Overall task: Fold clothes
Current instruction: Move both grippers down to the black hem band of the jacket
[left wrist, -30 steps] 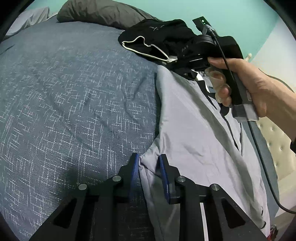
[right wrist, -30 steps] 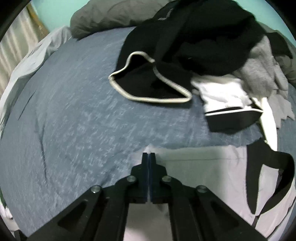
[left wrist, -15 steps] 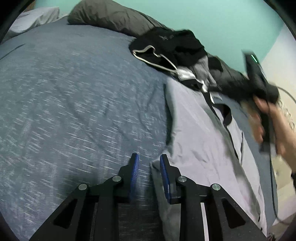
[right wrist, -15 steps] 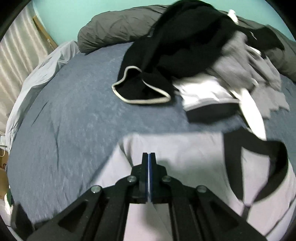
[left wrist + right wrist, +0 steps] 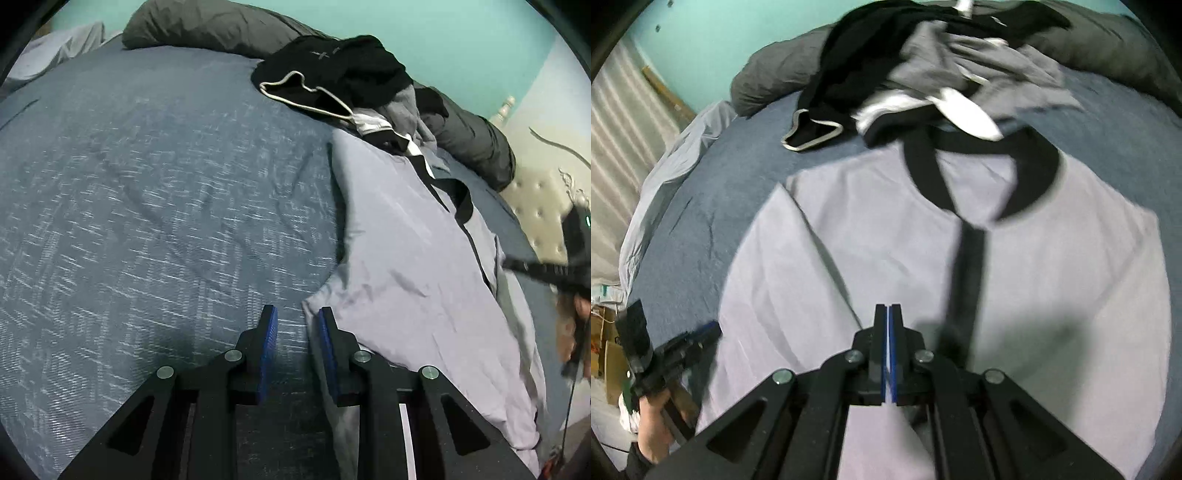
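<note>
A lavender shirt (image 5: 1052, 266) with black collar is lying spread on the blue bedspread (image 5: 147, 203). The right gripper (image 5: 887, 314) is hovering above it, jaws closed, nothing visibly between them. The left gripper (image 5: 293, 321) is sitting partly open at the shirt's edge, pinching nothing.

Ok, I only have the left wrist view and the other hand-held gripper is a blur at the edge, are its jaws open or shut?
Observer: Shut; the right hand-held gripper has its pads together over the lilac shirt.
Operator: Collar flat?
Observer: The black collar lies open in a loop, a white garment overlapping its top.
Operator: Any creases?
Observer: One long diagonal crease on the side nearest your left hand-held gripper.
</note>
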The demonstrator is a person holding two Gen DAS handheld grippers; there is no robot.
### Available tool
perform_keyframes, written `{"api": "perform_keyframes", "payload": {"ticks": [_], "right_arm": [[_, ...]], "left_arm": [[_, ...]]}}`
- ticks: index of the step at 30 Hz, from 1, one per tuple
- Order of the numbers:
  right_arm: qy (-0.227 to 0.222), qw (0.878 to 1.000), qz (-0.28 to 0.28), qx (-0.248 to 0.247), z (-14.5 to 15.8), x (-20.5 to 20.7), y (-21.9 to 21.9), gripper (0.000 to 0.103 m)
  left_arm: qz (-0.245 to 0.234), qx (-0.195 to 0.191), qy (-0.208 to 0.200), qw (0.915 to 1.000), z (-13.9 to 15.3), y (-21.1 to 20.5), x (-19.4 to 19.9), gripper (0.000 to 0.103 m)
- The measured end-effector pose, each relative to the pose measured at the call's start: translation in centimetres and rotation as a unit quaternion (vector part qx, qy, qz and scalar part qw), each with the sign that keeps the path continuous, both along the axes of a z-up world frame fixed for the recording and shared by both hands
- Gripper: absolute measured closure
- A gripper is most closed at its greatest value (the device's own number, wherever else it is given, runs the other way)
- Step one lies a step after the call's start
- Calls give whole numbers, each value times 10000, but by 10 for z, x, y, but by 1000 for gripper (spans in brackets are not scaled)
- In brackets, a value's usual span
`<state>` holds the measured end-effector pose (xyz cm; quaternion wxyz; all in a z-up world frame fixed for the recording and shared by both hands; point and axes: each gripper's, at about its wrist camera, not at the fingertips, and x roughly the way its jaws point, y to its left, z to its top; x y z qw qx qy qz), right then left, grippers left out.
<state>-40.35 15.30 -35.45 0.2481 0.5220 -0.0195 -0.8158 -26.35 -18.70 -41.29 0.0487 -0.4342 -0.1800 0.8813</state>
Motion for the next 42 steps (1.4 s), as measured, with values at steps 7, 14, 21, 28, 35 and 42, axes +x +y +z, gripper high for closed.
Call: {"api": "perform_keyframes", "payload": {"ticks": [7, 14, 21, 28, 35, 42], "right_arm": [[-75, 9988, -448, -198, 13, 53, 67, 102], [-247, 9969, -738, -148, 35, 118, 139, 83], [-537, 9941, -930, -146, 34, 189, 192, 63], [-823, 9907, -1075, -165, 18, 253, 232, 60], [-964, 9877, -1205, -254, 3, 300, 259, 55], [-1244, 9839, -1226, -386, -17, 328, 268, 55]], "left_arm": [[-46, -37, -68, 10000, 9, -4, 23, 78], [-67, 293, -100, 9995, 32, -10, 74, 77], [-253, 292, -443, 9983, 53, -6, 130, 67], [-412, 370, -784, 9954, 61, 0, 191, 60], [-728, 358, -1199, 9895, 57, 23, 237, 59], [-1051, 387, -1495, 9824, 47, 54, 262, 52]]}}
